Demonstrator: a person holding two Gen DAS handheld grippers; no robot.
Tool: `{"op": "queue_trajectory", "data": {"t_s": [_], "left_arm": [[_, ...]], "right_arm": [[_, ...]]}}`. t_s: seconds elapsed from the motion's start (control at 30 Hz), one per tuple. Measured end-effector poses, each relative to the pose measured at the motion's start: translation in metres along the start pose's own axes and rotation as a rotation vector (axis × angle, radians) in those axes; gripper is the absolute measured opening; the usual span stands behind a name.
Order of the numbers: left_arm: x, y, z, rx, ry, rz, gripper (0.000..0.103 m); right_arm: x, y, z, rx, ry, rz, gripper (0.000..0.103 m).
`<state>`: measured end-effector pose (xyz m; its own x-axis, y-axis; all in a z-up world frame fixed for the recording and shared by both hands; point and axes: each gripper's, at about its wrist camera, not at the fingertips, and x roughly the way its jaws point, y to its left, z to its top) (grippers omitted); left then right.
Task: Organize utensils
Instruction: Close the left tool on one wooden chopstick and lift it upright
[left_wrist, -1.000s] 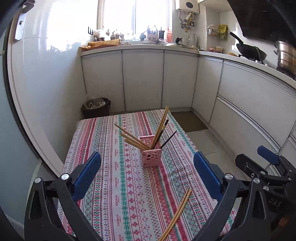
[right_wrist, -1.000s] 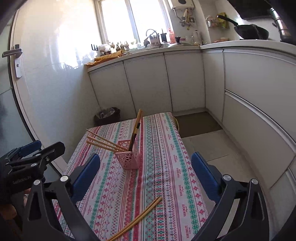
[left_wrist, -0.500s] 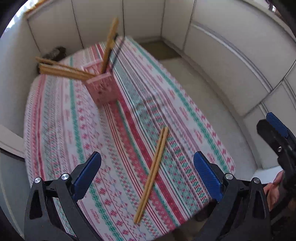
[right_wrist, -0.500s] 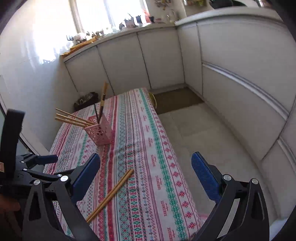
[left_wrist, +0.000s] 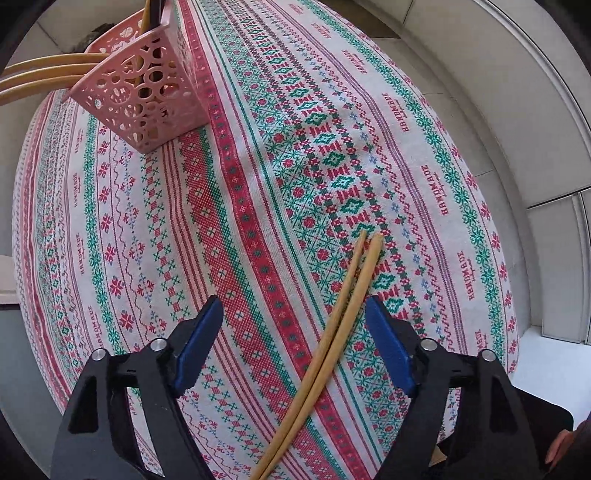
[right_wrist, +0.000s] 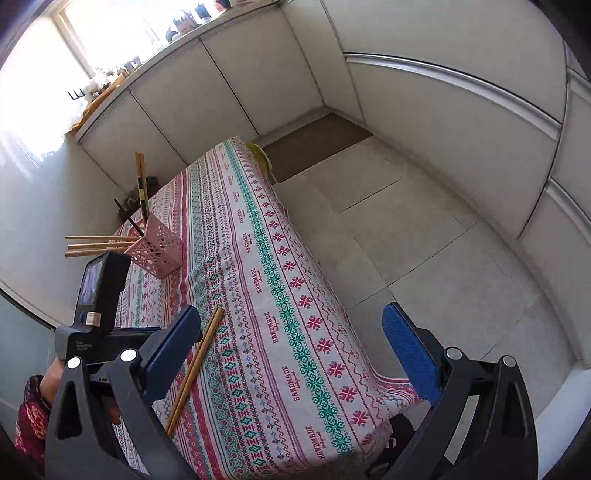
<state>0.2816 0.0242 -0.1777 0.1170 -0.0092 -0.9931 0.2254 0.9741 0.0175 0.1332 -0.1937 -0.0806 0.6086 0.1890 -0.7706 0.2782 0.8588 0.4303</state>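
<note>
Pair of wooden chopsticks (left_wrist: 334, 334): flat on the desk (left_wrist: 236, 206), side by side, near its front edge. Left tongs (left_wrist: 291, 341): wide open, holding nothing, straddling the pair low over the cloth. Right tongs (right_wrist: 291, 350): wide open, empty, raised beside the desk. Pink perforated holder (left_wrist: 147, 88): far end, well apart, several chopsticks leaning out. White cabinets (right_wrist: 258, 74) beyond.
</note>
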Motion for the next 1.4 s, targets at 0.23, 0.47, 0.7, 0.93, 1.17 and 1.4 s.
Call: {"op": "queue_trajectory", "data": {"t_s": [0.23, 0.47, 0.7, 0.93, 1.17, 1.4], "left_arm": [[0.016, 0.003, 0.009, 0.004, 0.013, 0.005, 0.062], [0.027, -0.01, 0.008, 0.102, 0.03, -0.006, 0.042], [0.027, -0.004, 0.013, 0.13, 0.034, -0.043, 0.006], [0.0, 0.071, -0.024, -0.022, -0.128, -0.141, 0.004], [-0.059, 0.143, -0.077, -0.151, -0.347, -0.239, 0.004], [-0.106, 0.156, -0.107, -0.183, -0.473, -0.243, 0.004]], "right_arm": [[0.006, -0.004, 0.002, 0.011, 0.033, 0.01, 0.096], [0.014, -0.009, 0.002, 0.056, 0.074, 0.007, 0.096], [0.028, 0.007, 0.0, 0.033, 0.105, -0.028, 0.096], [0.073, 0.037, -0.002, 0.041, 0.248, -0.017, 0.096], [0.137, 0.096, -0.014, 0.021, 0.409, -0.03, 0.094], [0.191, 0.143, -0.027, -0.032, 0.482, -0.246, 0.076]]}}
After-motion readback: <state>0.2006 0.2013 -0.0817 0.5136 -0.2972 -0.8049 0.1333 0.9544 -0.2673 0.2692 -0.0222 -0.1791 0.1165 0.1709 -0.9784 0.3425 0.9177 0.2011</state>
